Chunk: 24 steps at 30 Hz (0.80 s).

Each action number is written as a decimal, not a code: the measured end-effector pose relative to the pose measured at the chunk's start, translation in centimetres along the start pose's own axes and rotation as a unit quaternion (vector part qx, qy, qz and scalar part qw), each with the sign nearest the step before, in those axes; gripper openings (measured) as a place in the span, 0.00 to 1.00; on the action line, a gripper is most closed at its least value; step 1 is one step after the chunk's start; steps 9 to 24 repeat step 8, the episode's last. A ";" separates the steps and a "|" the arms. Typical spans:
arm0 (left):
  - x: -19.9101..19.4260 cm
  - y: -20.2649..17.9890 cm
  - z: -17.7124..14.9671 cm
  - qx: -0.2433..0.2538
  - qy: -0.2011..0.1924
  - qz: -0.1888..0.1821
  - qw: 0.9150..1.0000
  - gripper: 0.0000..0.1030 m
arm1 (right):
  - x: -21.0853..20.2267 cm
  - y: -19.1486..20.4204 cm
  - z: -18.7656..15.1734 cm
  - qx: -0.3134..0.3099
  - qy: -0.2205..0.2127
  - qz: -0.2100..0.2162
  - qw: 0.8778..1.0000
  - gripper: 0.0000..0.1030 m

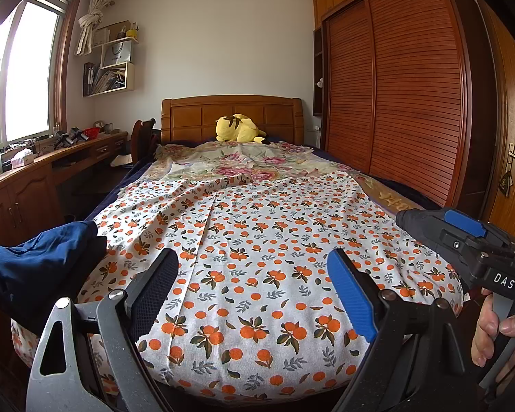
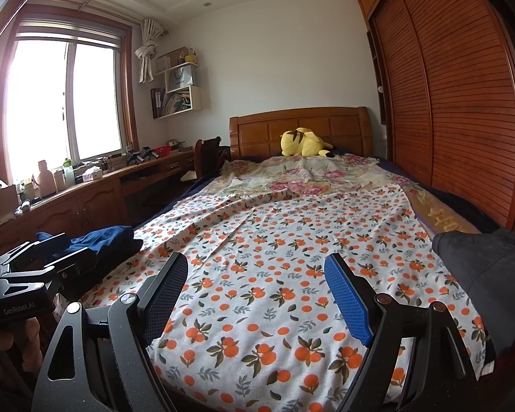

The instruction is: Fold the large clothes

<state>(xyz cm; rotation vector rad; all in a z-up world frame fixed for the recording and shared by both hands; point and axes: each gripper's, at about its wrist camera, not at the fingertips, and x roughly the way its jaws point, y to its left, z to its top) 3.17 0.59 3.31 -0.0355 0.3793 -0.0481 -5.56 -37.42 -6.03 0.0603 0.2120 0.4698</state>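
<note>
A dark blue garment (image 1: 41, 257) (image 2: 103, 237) lies bunched at the bed's left edge. A dark grey garment (image 2: 487, 261) is heaped at the right edge, seen in the right wrist view only. Both rest on a white cloth printed with oranges (image 1: 257, 233) (image 2: 274, 257) that is spread flat over the bed. My left gripper (image 1: 252, 261) (image 2: 72, 247) hovers open over the cloth's near end, to the right of the blue garment, nothing between its fingers. My right gripper (image 2: 255, 261) (image 1: 439, 221) is open too, beside it on the right, above the cloth and empty.
A floral blanket (image 1: 237, 164) and a yellow plush toy (image 1: 238, 128) lie toward the wooden headboard (image 1: 230, 110). A desk (image 1: 34, 178) with clutter runs under the window on the left. A slatted wardrobe (image 1: 395, 96) lines the right side. A hand (image 1: 498, 326) grips the right handle.
</note>
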 end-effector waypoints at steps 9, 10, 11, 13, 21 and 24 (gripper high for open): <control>-0.1 0.0 0.0 0.000 0.000 0.000 1.000 0.86 | 0.0 0.1 0.0 0.001 -0.001 0.001 1.000 0.81; -0.1 0.0 0.0 0.000 0.000 0.000 1.000 0.86 | 0.0 0.1 0.0 0.001 -0.001 0.001 1.000 0.81; -0.1 0.0 0.0 0.000 0.000 0.000 1.000 0.86 | 0.0 0.1 0.0 0.001 -0.001 0.001 1.000 0.81; -0.1 0.0 0.0 0.000 0.000 0.000 1.000 0.86 | 0.0 0.1 0.0 0.001 -0.001 0.001 1.000 0.81; -0.1 0.0 0.0 0.000 0.000 0.000 1.000 0.86 | 0.0 0.1 0.0 0.001 -0.001 0.001 1.000 0.81; -0.1 0.0 0.0 0.000 0.000 0.000 1.000 0.86 | 0.0 0.1 0.0 0.001 -0.001 0.001 1.000 0.81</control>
